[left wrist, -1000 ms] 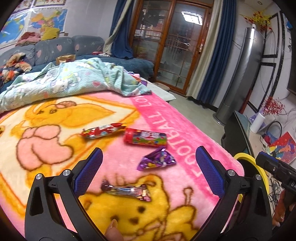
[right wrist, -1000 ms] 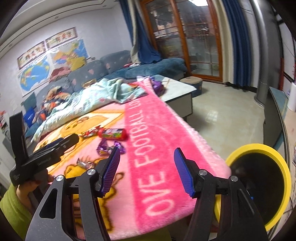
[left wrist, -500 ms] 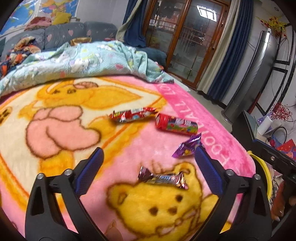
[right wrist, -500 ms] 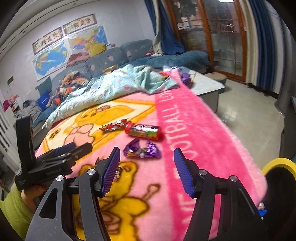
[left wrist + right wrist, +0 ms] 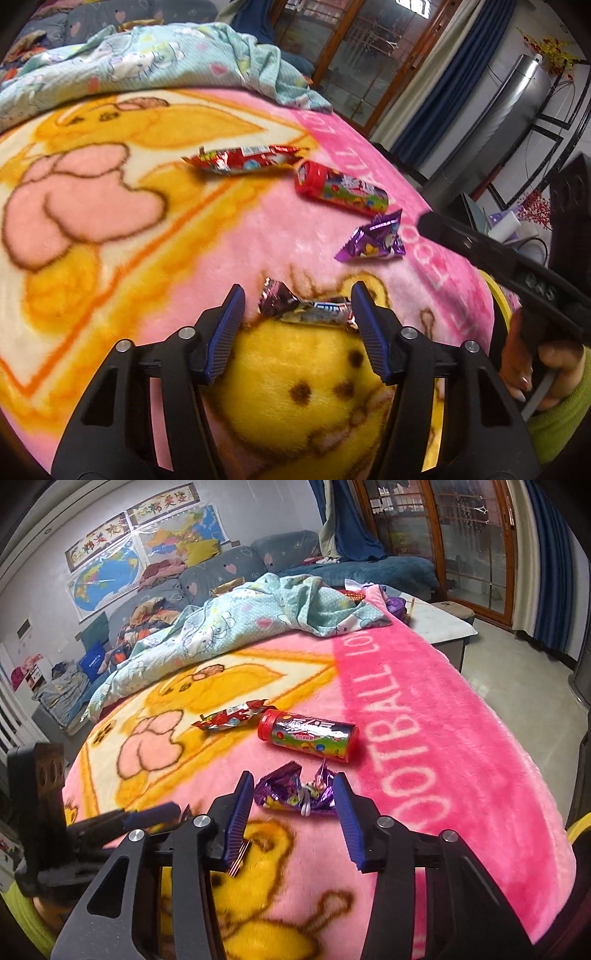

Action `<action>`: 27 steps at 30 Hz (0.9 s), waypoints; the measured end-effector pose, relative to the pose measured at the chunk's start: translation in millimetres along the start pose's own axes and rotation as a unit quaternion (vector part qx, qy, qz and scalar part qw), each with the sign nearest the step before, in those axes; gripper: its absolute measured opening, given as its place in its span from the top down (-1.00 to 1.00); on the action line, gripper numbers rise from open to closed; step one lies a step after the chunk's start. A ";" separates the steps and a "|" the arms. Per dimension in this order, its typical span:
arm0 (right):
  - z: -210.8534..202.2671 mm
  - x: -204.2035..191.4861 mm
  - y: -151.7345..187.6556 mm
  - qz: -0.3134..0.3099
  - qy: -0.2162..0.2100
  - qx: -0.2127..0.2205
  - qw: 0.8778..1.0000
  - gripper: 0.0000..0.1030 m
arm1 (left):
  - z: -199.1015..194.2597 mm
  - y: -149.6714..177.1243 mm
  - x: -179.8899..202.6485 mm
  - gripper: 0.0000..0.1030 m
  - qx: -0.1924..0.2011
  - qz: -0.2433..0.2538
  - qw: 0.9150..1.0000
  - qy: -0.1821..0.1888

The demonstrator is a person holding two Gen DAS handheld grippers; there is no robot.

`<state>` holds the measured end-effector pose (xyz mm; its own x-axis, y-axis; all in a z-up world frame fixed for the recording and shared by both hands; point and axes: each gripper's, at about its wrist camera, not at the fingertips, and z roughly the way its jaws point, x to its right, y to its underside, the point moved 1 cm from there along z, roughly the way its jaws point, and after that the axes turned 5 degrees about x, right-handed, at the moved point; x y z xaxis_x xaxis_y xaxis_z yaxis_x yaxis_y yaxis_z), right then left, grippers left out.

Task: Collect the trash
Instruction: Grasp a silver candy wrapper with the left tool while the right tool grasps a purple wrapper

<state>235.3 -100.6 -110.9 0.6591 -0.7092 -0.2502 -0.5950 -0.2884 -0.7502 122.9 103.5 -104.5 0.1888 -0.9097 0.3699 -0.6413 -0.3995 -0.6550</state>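
Note:
Four pieces of trash lie on a pink cartoon blanket (image 5: 258, 236). A silver-purple candy wrapper (image 5: 306, 312) lies between the fingertips of my left gripper (image 5: 297, 295), whose jaws are closing; its left pad stands clear of the wrapper. A purple wrapper (image 5: 295, 794) lies between the closing jaws of my right gripper (image 5: 293, 777) and nearly fills the gap; I see no squeeze. Farther off lie a red wrapper (image 5: 243, 162) and a red candy tube (image 5: 340, 188). In the right wrist view the tube (image 5: 308, 736) sits just beyond the purple wrapper.
A crumpled light-blue quilt (image 5: 236, 627) covers the blanket's far end. A yellow bin rim (image 5: 498, 306) shows past the blanket's right edge. A hand (image 5: 532, 365) in a green sleeve holds the right gripper. Sofa, glass doors and tiled floor lie beyond.
Both grippers came down and forward onto the blanket. The right one swung left, away from the yellow bin, to the purple wrapper. Both pairs of jaws narrowed, the left much more.

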 end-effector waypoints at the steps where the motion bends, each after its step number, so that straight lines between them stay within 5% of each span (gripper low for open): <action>1: 2.7 0.2 -0.6 0.001 -0.002 0.000 1.000 0.20 | 1.5 0.7 0.2 0.02 -0.003 0.000 1.000 0.001; 12: 34.1 0.5 -3.8 0.007 -0.011 -0.018 1.000 0.52 | 7.4 4.6 3.5 0.04 -0.017 0.009 1.000 -0.004; 20: 29.8 -0.8 3.1 0.009 -0.015 -0.018 1.000 0.82 | 8.0 3.9 0.1 0.26 -0.017 0.001 1.000 -0.006; 27: 22.2 7.1 9.4 0.024 -0.011 -0.016 1.000 0.82 | 7.7 3.4 2.3 0.51 -0.016 0.004 1.000 0.001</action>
<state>244.6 -94.1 -133.3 0.6387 -0.7090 -0.2991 -0.6406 -0.2746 -0.7171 126.9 99.2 -110.9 0.1823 -0.9125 0.3661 -0.6659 -0.3886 -0.6369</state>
